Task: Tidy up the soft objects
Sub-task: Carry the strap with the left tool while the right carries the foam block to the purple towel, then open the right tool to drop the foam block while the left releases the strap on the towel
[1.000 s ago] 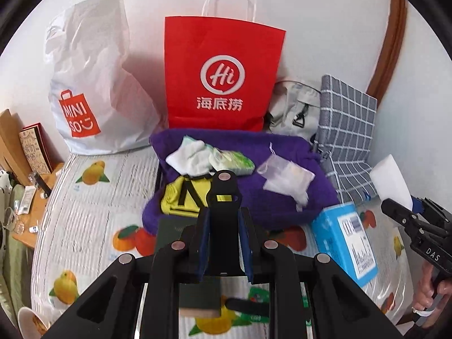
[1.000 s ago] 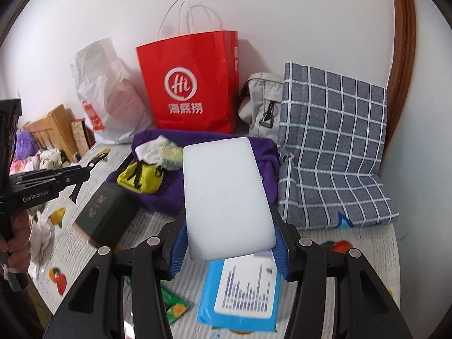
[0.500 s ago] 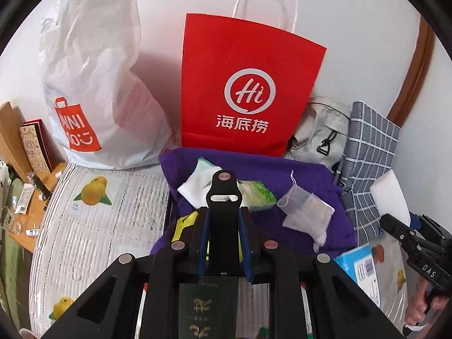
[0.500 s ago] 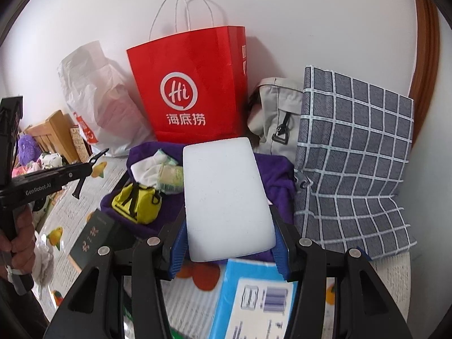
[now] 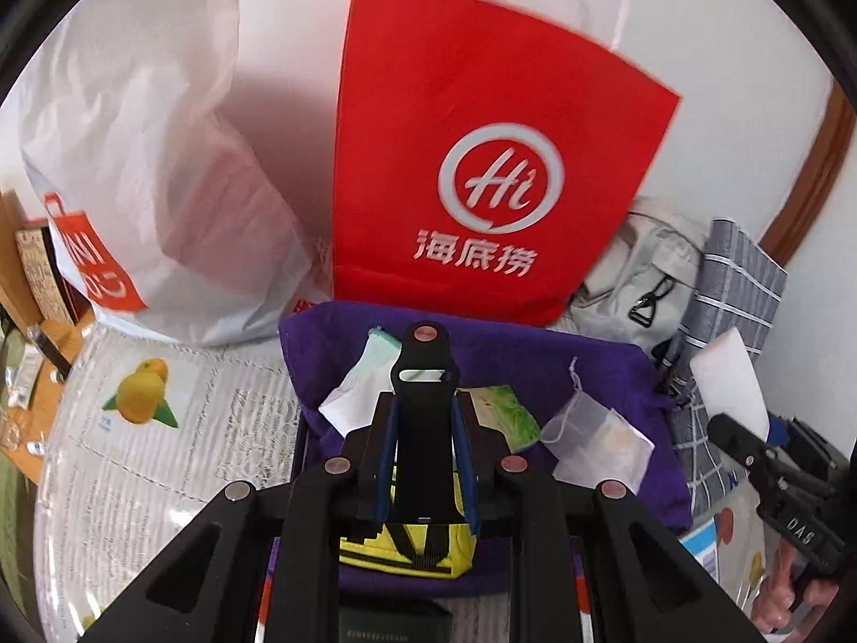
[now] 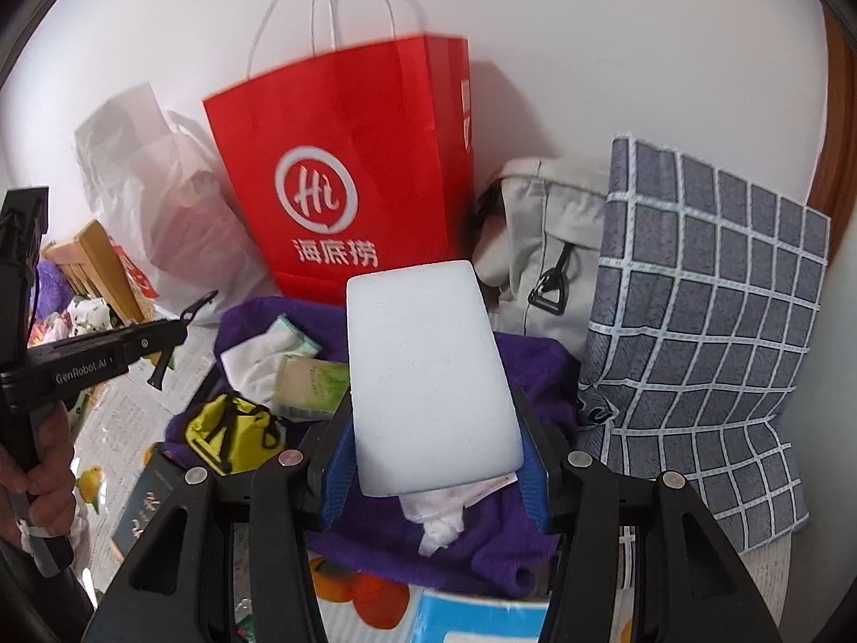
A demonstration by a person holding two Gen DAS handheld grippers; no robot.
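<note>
My right gripper [image 6: 435,474] is shut on a white sponge block [image 6: 428,369] and holds it above a purple towel [image 6: 482,546]. The block also shows in the left wrist view [image 5: 728,380]. My left gripper [image 5: 423,461] is shut on a black strap piece [image 5: 423,412] over the purple towel [image 5: 589,364]. On the towel lie a yellow pouch [image 5: 407,546], a white sock [image 5: 353,391], a green tissue pack [image 5: 509,412] and a clear sachet [image 5: 600,445].
A red paper bag [image 5: 482,161] and a white plastic bag [image 5: 144,161] stand against the wall. A grey backpack [image 6: 541,246] and a checked cushion [image 6: 707,332] lie at the right. A dark book [image 6: 144,509] and a blue pack [image 6: 482,616] lie near the front.
Both grippers have moved forward toward the bags and the purple towel. Each keeps hold of its object. The blue pack has slid to the lower edge of the right view.
</note>
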